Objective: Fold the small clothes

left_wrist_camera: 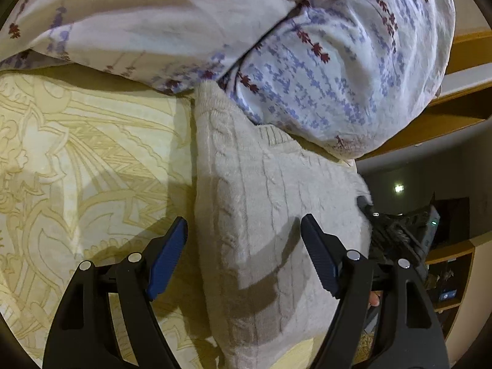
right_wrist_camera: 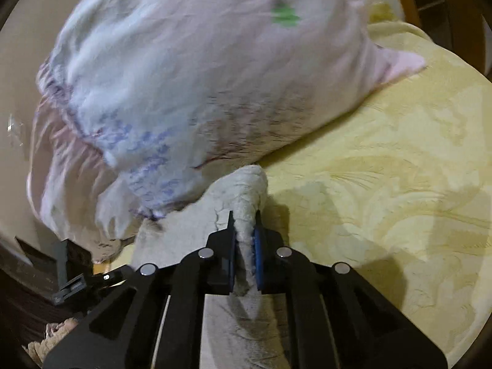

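The cream cable-knit sweater (left_wrist_camera: pixel 270 215) lay on the bed's yellow patterned cover (left_wrist_camera: pixel 77 160), partly folded, judging by its doubled edge, with more folds left. Your right claw (right_wrist_camera: pixel 244 240) pinched a thick, fuzzy bunch of it; your left claw (left_wrist_camera: pixel 243 258) hung open above the knit. A soft floral pillow (left_wrist_camera: pixel 323 70) sat just behind.

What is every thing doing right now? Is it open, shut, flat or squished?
Left hand-held gripper: open, empty, above the knit.
Right hand-held gripper: shut on a pinched fold of the knit.
Cream knit garment: folded into a strip, one end lifted.
Flowery pillow: puffy, lying over the knit's far end.
Yellow bedspread: spread flat.
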A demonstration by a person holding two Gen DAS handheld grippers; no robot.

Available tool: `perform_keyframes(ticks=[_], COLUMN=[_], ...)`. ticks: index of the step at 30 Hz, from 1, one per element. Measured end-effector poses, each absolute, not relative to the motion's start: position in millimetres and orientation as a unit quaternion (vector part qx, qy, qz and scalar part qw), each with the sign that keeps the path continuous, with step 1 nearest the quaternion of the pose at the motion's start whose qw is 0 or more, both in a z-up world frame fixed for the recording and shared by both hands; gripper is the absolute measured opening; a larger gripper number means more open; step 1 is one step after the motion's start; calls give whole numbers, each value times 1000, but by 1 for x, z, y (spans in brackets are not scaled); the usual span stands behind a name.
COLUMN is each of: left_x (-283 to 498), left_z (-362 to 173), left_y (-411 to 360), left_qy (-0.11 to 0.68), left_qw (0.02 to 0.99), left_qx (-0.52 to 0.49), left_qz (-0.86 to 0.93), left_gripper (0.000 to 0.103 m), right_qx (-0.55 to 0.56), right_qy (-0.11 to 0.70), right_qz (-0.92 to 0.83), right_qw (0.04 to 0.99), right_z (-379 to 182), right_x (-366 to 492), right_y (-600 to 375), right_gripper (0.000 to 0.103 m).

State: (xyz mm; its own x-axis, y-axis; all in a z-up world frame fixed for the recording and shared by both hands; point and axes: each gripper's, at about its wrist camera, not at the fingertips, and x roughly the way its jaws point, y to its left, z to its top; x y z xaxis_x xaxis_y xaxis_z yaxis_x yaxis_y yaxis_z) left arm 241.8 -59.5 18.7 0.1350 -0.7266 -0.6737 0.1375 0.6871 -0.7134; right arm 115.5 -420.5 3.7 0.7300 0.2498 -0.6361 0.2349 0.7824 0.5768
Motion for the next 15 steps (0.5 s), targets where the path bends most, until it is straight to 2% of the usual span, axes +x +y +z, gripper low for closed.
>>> perform_keyframes(ticks=[6,7,8,9,11,15], left_x=[236,234,233,231,227,222], left_z=[13,13,14,14,16,12], left_y=[-68,-68,-70,-72,-72,-76], left_qy=[593,594,593,592,591,595], left_qw=[700,697,695,693,692,684], left_qx=[-250,-253,-256,-259,-262,-267], left_qz=[-310,-312,-315,-318,-323,-327], left_gripper=[76,76,76,76,76,76], right_qx=[346,349,363,379,402,434], right_qy=[412,413,411,407,391,393], right_qz=[-20,-15,-4,6,22,57], right_qw=[843,841,836,831,827,809], right_z=[-23,-22,-19,-17,-14,-20], right_x=[126,126,123,120,108,93], right_y=[-424,-425,-428,-432,-437,-445], right_gripper=[11,17,30,50,71,72])
